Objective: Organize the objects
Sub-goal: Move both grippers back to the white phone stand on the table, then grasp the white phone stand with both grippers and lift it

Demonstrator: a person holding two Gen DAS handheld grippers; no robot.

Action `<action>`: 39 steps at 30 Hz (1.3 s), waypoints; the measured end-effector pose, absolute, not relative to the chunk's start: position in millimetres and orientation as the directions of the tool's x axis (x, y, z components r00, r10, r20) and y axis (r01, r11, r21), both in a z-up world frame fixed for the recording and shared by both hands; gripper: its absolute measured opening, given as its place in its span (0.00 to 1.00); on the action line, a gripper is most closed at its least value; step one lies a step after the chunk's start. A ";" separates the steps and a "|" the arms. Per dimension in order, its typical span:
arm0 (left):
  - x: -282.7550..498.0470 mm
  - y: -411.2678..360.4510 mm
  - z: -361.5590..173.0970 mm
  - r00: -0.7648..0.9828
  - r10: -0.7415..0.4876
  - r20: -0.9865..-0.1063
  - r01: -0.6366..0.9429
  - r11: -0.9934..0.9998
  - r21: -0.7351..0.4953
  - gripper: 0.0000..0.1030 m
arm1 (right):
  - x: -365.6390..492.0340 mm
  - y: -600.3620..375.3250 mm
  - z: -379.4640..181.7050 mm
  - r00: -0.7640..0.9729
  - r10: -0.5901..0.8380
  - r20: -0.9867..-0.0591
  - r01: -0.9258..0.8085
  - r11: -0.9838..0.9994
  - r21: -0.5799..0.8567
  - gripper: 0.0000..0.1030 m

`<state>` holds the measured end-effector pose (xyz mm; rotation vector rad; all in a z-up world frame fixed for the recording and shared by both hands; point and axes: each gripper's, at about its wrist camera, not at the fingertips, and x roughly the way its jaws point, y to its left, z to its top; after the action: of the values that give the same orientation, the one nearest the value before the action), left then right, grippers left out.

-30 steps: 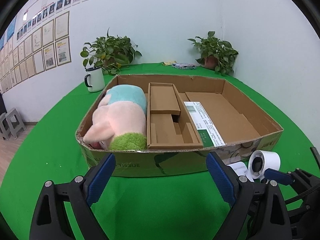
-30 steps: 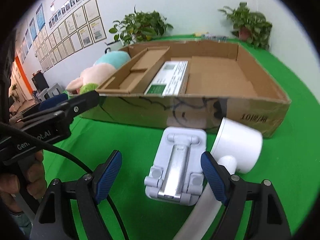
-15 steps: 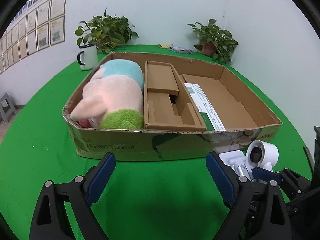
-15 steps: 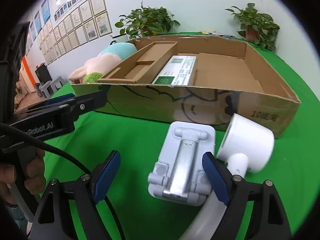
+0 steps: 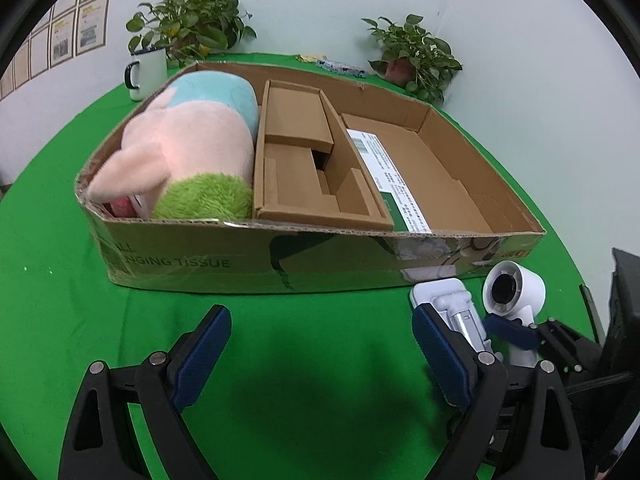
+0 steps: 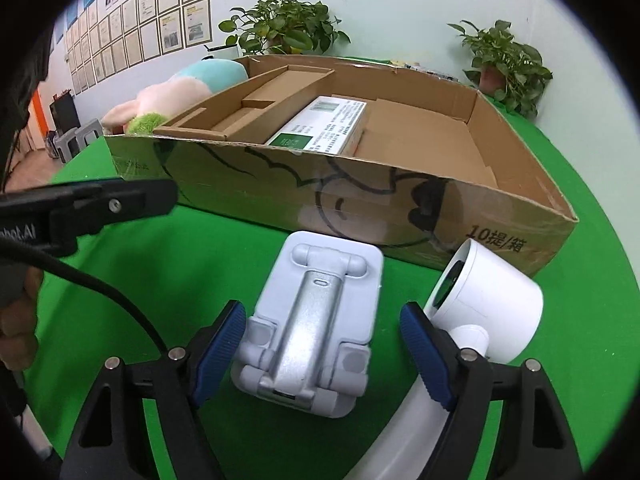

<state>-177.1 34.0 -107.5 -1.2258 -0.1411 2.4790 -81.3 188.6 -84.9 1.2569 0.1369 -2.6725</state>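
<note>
A white folding stand lies flat on the green cloth in front of the cardboard box. My right gripper is open with its fingers on either side of the stand's near end, apart from it. A white hair dryer lies just right of the stand. In the left wrist view the stand and dryer sit at the right. My left gripper is open and empty over bare cloth before the box. The box holds a plush toy, a cardboard insert and a green-white carton.
A white mug and two potted plants stand behind the box. Small items lie at the back edge. The box's right half has bare floor. The left gripper's body reaches into the right wrist view.
Both grippers have moved closer and lower. My right gripper's fingers now straddle the near end of the stand. The objects have not moved.
</note>
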 end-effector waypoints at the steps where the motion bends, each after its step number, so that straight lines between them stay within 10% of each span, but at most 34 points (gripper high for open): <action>1: -178.7 34.1 -108.5 -0.543 0.378 -0.750 -0.285 -0.923 -0.259 0.89 | -80.7 186.2 -84.2 -0.633 -0.112 -0.766 0.194 -0.981 -0.017 0.67; 11: -163.9 32.3 -115.0 -0.415 0.512 -0.752 -0.340 -0.854 -0.394 0.89 | -47.5 171.9 -80.9 -0.639 -0.166 -0.751 0.275 -0.961 -0.021 0.40; 13: -158.8 36.7 -119.0 -0.382 0.529 -0.758 -0.362 -0.840 -0.404 0.89 | -35.5 171.8 -82.2 -0.642 -0.172 -0.747 0.282 -0.959 -0.021 0.43; 17: -169.4 43.1 -127.8 -0.326 0.574 -0.751 -0.350 -0.812 -0.468 0.88 | -37.5 170.3 -87.1 -0.646 -0.146 -0.749 0.274 -0.960 -0.049 0.82; 24: -170.2 46.1 -136.7 -0.263 0.635 -0.727 -0.333 -0.767 -0.549 0.87 | -51.6 169.3 -93.3 -0.629 -0.106 -0.770 0.269 -0.959 -0.087 0.64; 39: -113.5 45.1 -153.5 -0.131 0.805 -0.579 -0.256 -0.592 -0.764 0.70 | 7.1 172.6 -96.1 -0.583 -0.249 -0.773 0.252 -0.960 0.120 0.73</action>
<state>-113.5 45.1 -153.5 -1.3885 -0.6470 1.8132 7.1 172.6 -96.1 1.2546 0.0047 -2.5687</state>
